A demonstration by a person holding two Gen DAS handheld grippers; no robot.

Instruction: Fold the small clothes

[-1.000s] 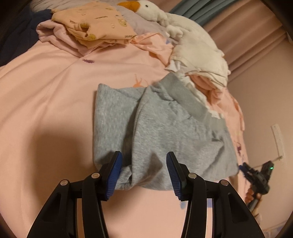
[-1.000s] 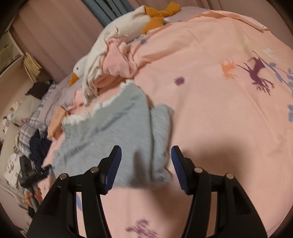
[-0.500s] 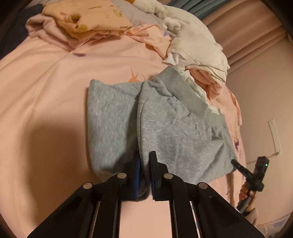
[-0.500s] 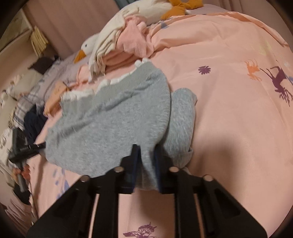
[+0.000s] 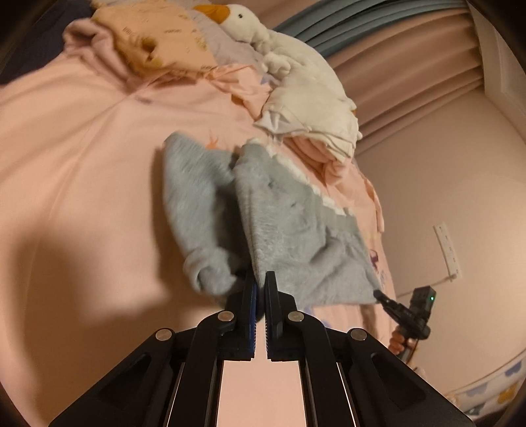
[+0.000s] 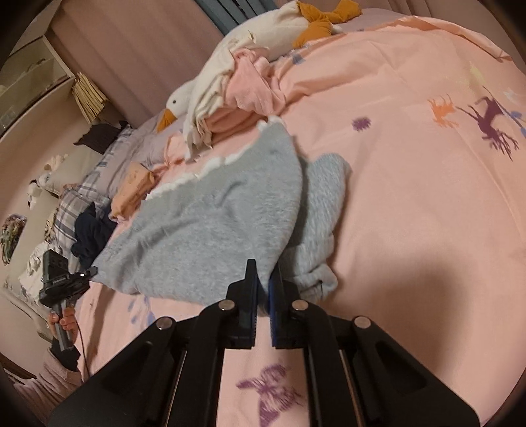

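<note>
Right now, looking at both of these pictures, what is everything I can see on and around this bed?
Grey garment: one, grey with a white frilly edge, lying partly folded mid-bed, near hem pinched by both tools.
Bedcover: one, pink with purple and orange animal prints, under everything.
Goose plush: one, white with an orange beak, at the far side of the bed.
Clothes pile: white and pink pieces, heaped just beyond the grey garment.
Peach printed garment: one, folded, far left.
Dark navy cloth: one, crumpled beside the checked pillows.
Curtains: pink, behind the bed.
Left tool: black with blue pads, shut on the hem.
Right tool: same, shut on the hem.
</note>
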